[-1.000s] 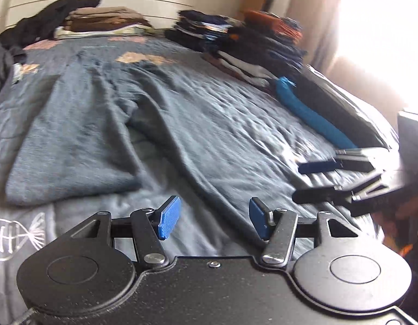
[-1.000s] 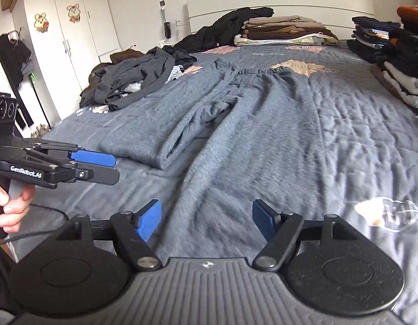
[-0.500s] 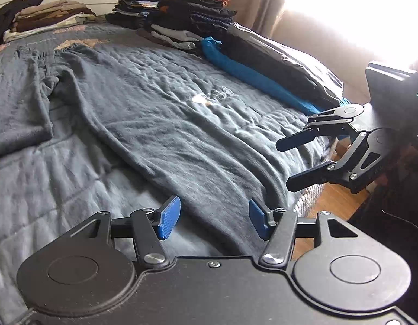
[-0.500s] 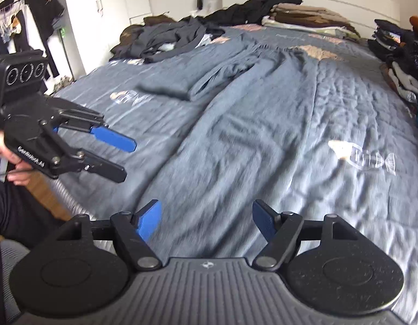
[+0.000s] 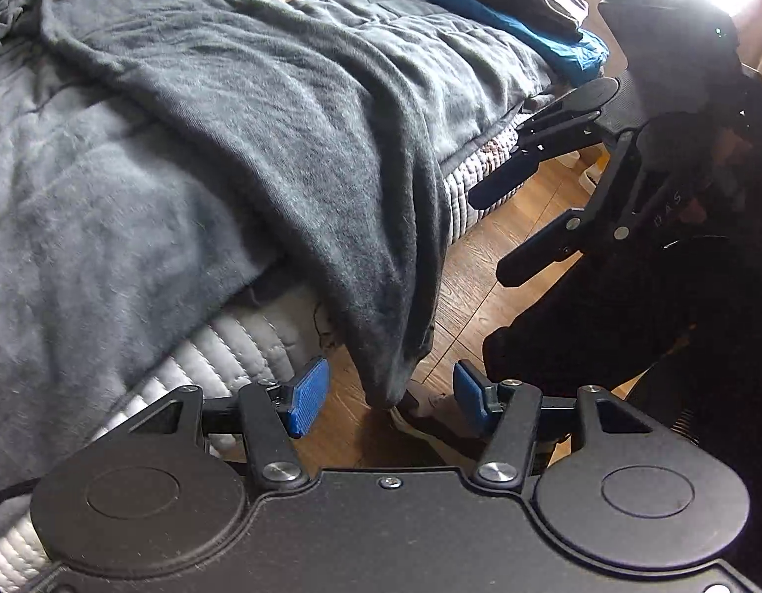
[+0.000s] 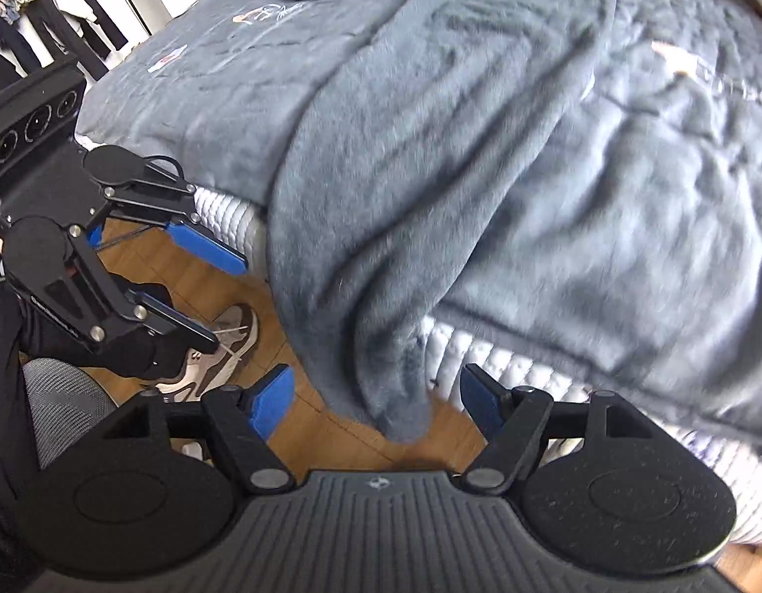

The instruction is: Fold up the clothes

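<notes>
Grey fleece trousers (image 5: pixel 292 113) lie spread on the bed, one leg hanging over the foot edge toward the floor; they also show in the right wrist view (image 6: pixel 405 173). My left gripper (image 5: pixel 388 398) is open, the hanging leg's hem just between and ahead of its blue pads. My right gripper (image 6: pixel 376 402) is open, the same hem between its pads, not pinched. Each gripper shows in the other's view: the right one (image 5: pixel 509 217) and the left one (image 6: pixel 203 291), both open.
The bed's grey quilt (image 5: pixel 60 227) and white mattress edge (image 6: pixel 504 365) border the wooden floor (image 5: pixel 485 257). A sneaker (image 6: pixel 218 351) stands on the floor by the bed. A blue garment (image 5: pixel 524 24) lies at the far edge. Dark clothes hang at left (image 6: pixel 45 24).
Both grippers have dropped from above the bed down to its foot edge and now point at the hanging trouser-leg hem. Both stayed open.
</notes>
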A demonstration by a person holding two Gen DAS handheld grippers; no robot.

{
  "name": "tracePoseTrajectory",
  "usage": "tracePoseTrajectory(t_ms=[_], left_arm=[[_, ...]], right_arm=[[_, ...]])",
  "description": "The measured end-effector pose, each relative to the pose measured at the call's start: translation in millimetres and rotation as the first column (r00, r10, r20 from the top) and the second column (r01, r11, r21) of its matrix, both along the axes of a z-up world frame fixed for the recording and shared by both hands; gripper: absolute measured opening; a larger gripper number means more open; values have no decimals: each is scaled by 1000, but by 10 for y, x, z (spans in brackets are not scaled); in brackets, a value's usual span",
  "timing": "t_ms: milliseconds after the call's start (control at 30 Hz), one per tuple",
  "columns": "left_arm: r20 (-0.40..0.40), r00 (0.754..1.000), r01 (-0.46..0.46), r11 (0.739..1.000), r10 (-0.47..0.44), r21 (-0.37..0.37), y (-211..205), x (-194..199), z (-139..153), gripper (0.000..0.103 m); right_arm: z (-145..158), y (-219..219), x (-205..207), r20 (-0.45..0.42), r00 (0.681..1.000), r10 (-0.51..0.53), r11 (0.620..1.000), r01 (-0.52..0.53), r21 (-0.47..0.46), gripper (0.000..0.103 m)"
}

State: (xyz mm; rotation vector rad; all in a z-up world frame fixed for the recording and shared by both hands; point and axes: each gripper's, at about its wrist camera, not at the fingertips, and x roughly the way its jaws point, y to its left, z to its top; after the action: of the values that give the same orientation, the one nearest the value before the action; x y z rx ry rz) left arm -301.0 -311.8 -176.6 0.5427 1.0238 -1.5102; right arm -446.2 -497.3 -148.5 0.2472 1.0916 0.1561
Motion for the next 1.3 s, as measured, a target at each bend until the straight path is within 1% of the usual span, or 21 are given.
tracePoseTrajectory(t_ms=[100, 167, 233, 333, 400, 467, 500, 533, 567, 600, 633, 733, 867, 933, 967, 1067, 1100, 1167, 1233, 1267, 1300], left_arm=[[-7, 1000, -20, 1000, 20, 22, -58, -7, -89, 54], [-12, 999, -31, 999, 31, 35, -100, 9, -139, 51], [-12, 999, -44, 998, 44, 48, -151, 30, -181, 45], [-21, 999, -27, 998, 29, 49, -216, 18, -215, 40], [-28, 1000, -6, 999, 8, 51, -254, -8, -233, 38], [-24, 1000, 7, 999, -6, 50, -294, -17, -251, 32], [-21, 1000, 13, 999, -12, 50, -315, -20, -260, 21], [-21, 1000, 15, 999, -14, 48, -340, -12, -255, 14], [-25, 1000, 16, 999, -15, 46, -352, -4, -249, 12], [-35, 999, 19, 999, -18, 44, -359, 7, -228, 9], [-45, 999, 22, 999, -21, 41, -366, 19, -205, 8], [-80, 996, 31, 999, -30, 12, -338, 71, -47, 8], [-127, 988, 70, 992, -83, -106, -224, 233, 451, 8], [-148, 983, 83, 979, -111, -185, -128, 343, 760, 8], [-165, 980, 66, 968, -108, -240, -76, 416, 912, 8], [-230, 970, -19, 920, -78, -393, -33, 624, 1269, 8], [-246, 968, -57, 907, -52, -417, -103, 689, 1317, 8], [-273, 962, -143, 884, 18, -446, -252, 841, 1364, 8], [-293, 948, -252, 859, 125, -446, -482, 991, 1322, 8], [-306, 931, -325, 837, 200, -441, -490, 1182, 1291, 8], [-320, 902, -410, 809, 291, -421, -515, 1347, 1242, 8]], right_arm=[[-165, -23, 16, -41, 999, -19, 1000, 20, 24, 73], [-264, -7, 35, -60, 998, 0, 1000, 1, 15, 73], [-324, 8, 62, -68, 998, 18, 1000, -17, 10, 73], [-392, 20, 79, -52, 998, 40, 999, -40, -6, 73], [-441, 26, 98, -61, 997, 43, 999, -42, 6, 73], [-466, 56, 113, -59, 996, 62, 998, -62, 5, 71], [-481, 77, 104, -55, 996, 75, 997, -76, -3, 65], [-487, 98, 87, -44, 995, 92, 996, -93, -8, 58], [-494, 117, 77, -36, 993, 111, 994, -111, -4, 31], [-500, 124, 75, -35, 993, 112, 994, -112, 1, 12], [-498, 112, 75, -34, 994, 102, 995, -102, 14, 8], [-444, 70, 54, -13, 997, 78, 994, -77, 71, 7], [-195, -26, -10, 70, 997, 24, 978, -38, 207, 7], [0, -119, -61, 134, 991, -18, 957, -21, 289, 7], [104, -171, -90, 168, 985, -41, 944, -17, 328, 7], [421, -311, -168, 276, 957, -94, 901, -36, 433, 7], [524, -351, -184, 312, 944, -111, 885, -49, 463, 7], [714, -457, -146, 375, 914, -153, 857, -66, 511, 7], [886, -689, -5, 416, 883, -217, 834, -54, 549, 7], [930, -777, 122, 428, 869, -249, 836, -31, 548, 7], [967, -870, 250, 438, 854, -281, 838, -5, 546, 8]])
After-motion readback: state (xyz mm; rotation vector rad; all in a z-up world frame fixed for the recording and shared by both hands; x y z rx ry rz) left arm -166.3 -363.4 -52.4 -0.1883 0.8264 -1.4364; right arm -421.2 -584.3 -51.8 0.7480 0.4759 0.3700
